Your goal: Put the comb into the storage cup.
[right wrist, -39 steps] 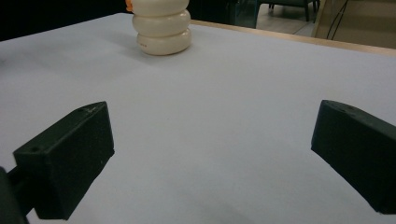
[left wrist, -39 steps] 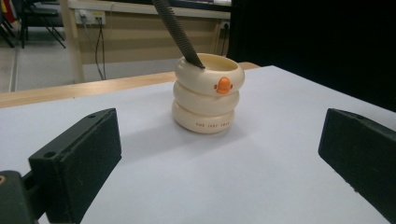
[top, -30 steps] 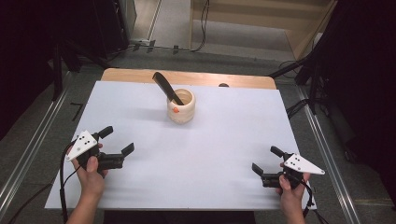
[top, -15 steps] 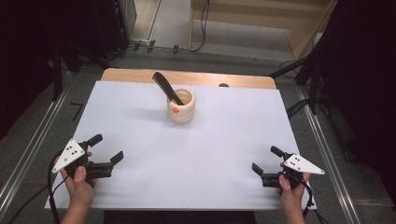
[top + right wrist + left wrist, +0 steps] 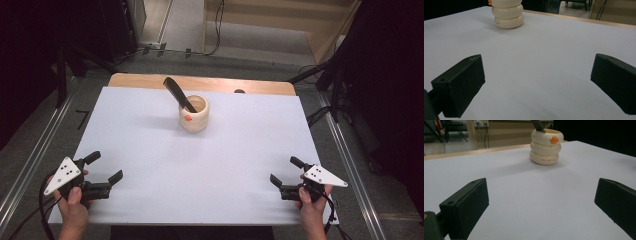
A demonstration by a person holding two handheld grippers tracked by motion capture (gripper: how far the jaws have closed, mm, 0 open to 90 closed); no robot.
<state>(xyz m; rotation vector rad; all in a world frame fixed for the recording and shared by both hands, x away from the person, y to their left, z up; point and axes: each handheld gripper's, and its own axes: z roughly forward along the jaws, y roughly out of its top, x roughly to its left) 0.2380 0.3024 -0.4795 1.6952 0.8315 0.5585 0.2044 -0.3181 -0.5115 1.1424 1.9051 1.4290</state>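
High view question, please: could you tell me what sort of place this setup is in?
Probably a lab or workshop recording station: a white-covered wooden table on a metal-railed frame, cables on the floor behind, and a cream ringed cup holding a black tool.

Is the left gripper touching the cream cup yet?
Apart. In the high view, bare white table lies between the left gripper and the cream cup; the left gripper view shows open jaws well short of it.

Smooth, glossy cream ceramic-looking cup (image 5: pixel 545 147); matt white sheet over wooden bench (image 5: pixel 150 81); matt black plastic hand-held gripper (image 5: pixel 541 207) jaws.
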